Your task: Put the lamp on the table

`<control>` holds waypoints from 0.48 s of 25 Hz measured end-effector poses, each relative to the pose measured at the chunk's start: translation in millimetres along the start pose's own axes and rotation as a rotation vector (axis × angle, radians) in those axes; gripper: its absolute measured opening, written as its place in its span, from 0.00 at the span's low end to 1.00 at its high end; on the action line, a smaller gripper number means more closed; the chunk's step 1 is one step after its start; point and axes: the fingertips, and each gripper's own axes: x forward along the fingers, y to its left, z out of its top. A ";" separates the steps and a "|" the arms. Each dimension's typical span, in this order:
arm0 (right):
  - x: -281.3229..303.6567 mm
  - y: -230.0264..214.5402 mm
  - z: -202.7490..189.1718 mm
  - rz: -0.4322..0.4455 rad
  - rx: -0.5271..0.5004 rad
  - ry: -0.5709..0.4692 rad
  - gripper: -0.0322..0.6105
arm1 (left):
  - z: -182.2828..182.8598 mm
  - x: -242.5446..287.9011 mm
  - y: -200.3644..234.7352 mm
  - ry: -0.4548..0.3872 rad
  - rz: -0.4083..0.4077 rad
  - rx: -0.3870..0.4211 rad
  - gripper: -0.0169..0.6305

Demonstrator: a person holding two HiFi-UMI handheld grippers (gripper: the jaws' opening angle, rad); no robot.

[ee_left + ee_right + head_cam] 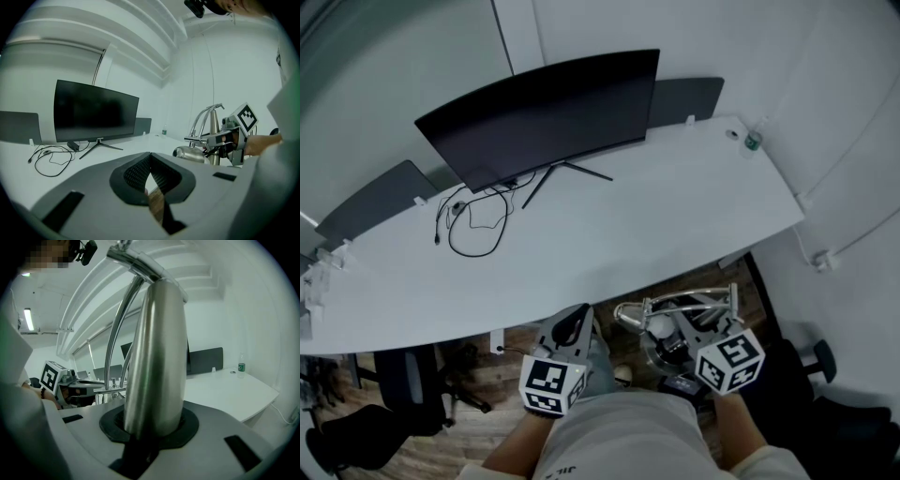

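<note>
white table (675, 216) (monitor (544, 108) on it), white walls (609, 28); right gripper (675, 339) clamps the lamp (154, 357), left gripper (150, 176) closed empty.

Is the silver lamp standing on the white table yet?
No, the lamp is clamped in the right tool, short of the table's near edge.

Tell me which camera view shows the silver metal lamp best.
The left gripper view: the silver metal lamp appears side-on, head, arms and column. The right gripper view shows only its column close up; the head view, the lamp foreshortened from above.
</note>
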 end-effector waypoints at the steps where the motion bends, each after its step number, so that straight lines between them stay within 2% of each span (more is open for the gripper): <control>1: 5.4 -2.2 1.2 -0.002 0.002 0.003 0.21 | 0.1 4.0 4.9 0.002 0.000 -0.004 0.03; 6: 35.9 -14.8 9.0 -0.016 0.010 0.022 0.21 | 3.6 31.8 30.8 0.017 -0.013 -0.018 0.03; 12: 81.8 -32.8 28.1 -0.034 0.019 0.028 0.21 | 28.3 74.2 68.1 0.007 -0.032 -0.019 0.03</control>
